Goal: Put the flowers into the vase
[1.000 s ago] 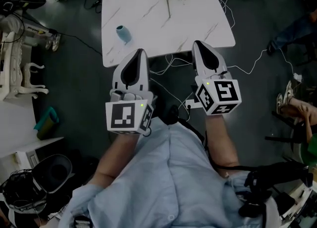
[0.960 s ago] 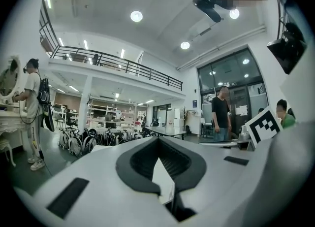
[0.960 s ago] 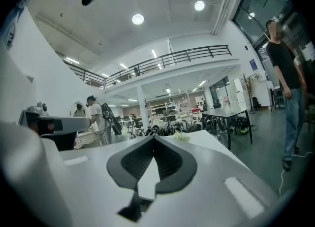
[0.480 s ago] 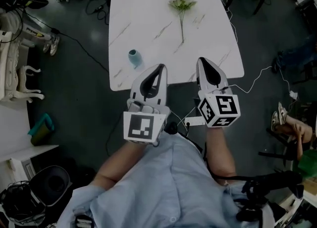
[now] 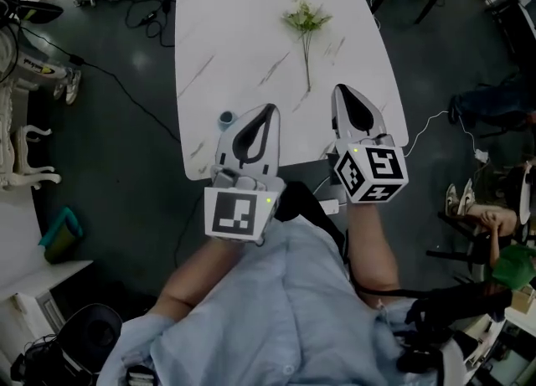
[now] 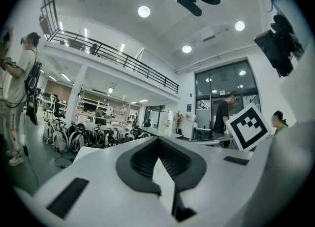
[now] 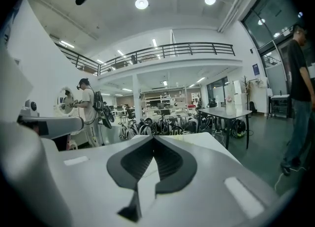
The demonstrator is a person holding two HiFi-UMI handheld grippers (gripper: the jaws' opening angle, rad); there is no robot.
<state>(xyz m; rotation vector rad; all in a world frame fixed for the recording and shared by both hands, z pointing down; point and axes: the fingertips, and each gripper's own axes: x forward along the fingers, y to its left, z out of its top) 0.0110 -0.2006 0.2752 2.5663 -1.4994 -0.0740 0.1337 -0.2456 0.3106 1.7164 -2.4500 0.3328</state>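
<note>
A sprig of green-and-white flowers (image 5: pixel 306 23) lies on the white marble table (image 5: pixel 234 33), its stem pointing toward the near edge. A small teal vase (image 5: pixel 225 118) stands near the table's front left, partly hidden behind my left gripper (image 5: pixel 271 109). That gripper reaches over the near edge, shut and empty. My right gripper (image 5: pixel 337 90) is also shut and empty, with its tip just right of the stem's end. In the left gripper view the jaws of the left gripper (image 6: pixel 158 139) meet at their tips. The right gripper (image 7: pixel 153 137) shows the same in its own view.
Cables (image 5: pixel 126 95) trail across the dark floor left of and behind the table. A teal bin (image 5: pixel 60 238) sits on the floor at left, and a seated person (image 5: pixel 494 221) is at right. Other people, bicycles and a second table (image 7: pixel 231 113) fill the hall beyond.
Both grippers have moved forward from short of the table to over its near edge. The left one now covers part of the vase. Neither has opened.
</note>
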